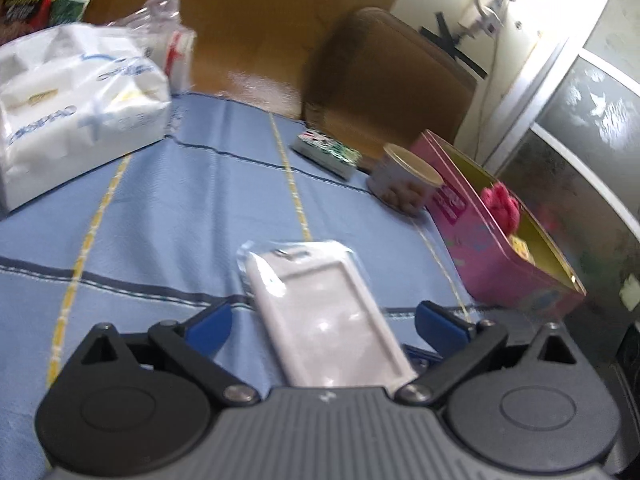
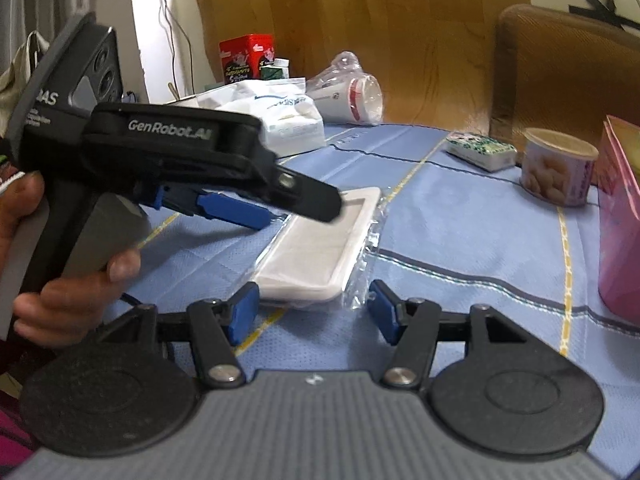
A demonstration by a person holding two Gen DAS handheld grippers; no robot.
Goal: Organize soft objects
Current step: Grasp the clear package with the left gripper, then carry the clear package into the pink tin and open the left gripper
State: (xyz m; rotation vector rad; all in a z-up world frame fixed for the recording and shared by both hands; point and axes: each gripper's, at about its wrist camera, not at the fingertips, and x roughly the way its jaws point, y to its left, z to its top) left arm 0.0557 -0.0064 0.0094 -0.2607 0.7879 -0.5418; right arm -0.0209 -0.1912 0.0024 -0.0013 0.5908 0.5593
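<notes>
- Left wrist view: the left claw (image 1: 324, 322) has its blue fingers (image 1: 210, 326) spread wide apart, clamped on nothing.
- Between them, touching neither, a white flat case in a clear plastic wrapper (image 1: 320, 312) lies on the blue striped cloth (image 1: 180, 220) that covers the desk; its near end runs under the claw's body.
- Ahead and to the left of the claw sits a white soft pack of tissues (image 1: 76, 116), and just behind that a clear bag with a red-and-white roll (image 1: 176, 52).
- Ahead and slightly right lies a small green-and-white packet (image 1: 326, 152); further right stands a round tin with a gold lid (image 1: 404, 178).
- To the right of the claw stands an open pink box (image 1: 504, 264) with a pink fluffy thing (image 1: 502, 204) inside.
- Right wrist view: the right claw (image 2: 314, 310) has its fingers (image 2: 242, 314) apart, one on each side of the near end of the wrapped case (image 2: 324, 244); the pads do not press on it, though the left one sits just beside its corner.
- Ahead and to the left, a hand (image 2: 68, 276) holds the left claw (image 2: 296, 208), which hangs over the far end of the same case.
- Well ahead lie the tissue pack (image 2: 288, 120) and the clear bag (image 2: 352, 96); a red carton (image 2: 246, 58) stands behind them.
- Ahead and right sit the packet (image 2: 482, 152), the tin (image 2: 558, 166) and the pink box's edge (image 2: 620, 216).
</notes>
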